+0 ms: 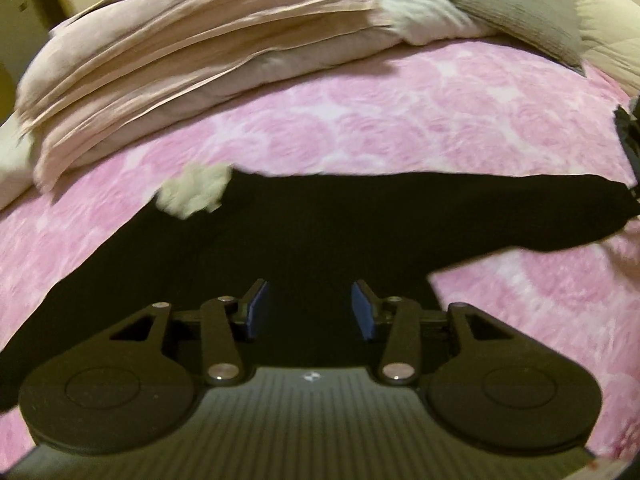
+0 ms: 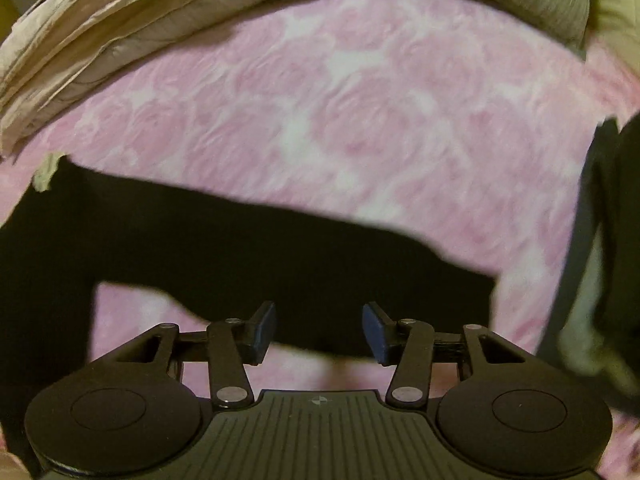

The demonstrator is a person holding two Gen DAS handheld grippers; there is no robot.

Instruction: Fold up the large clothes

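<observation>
Two tongs open above a black garment on the bed

Both tongs hang over the bed with their blue pads apart and nothing between them. The left tongs point(image 1: 311, 308) point down at the broad middle of the black garment point(image 1: 320, 224), which lies flat across the pink rose-patterned bedspread point(image 1: 400, 120). The right tongs point(image 2: 319, 330) hover over the garment's long outstretched part point(image 2: 280, 256), near its squared end. A small pale scrap of cloth point(image 1: 196, 194) rests at the garment's far edge. Beige bedding point(image 1: 160, 52) and a grey pillow point(image 1: 516, 4) are piled at the far side.
</observation>
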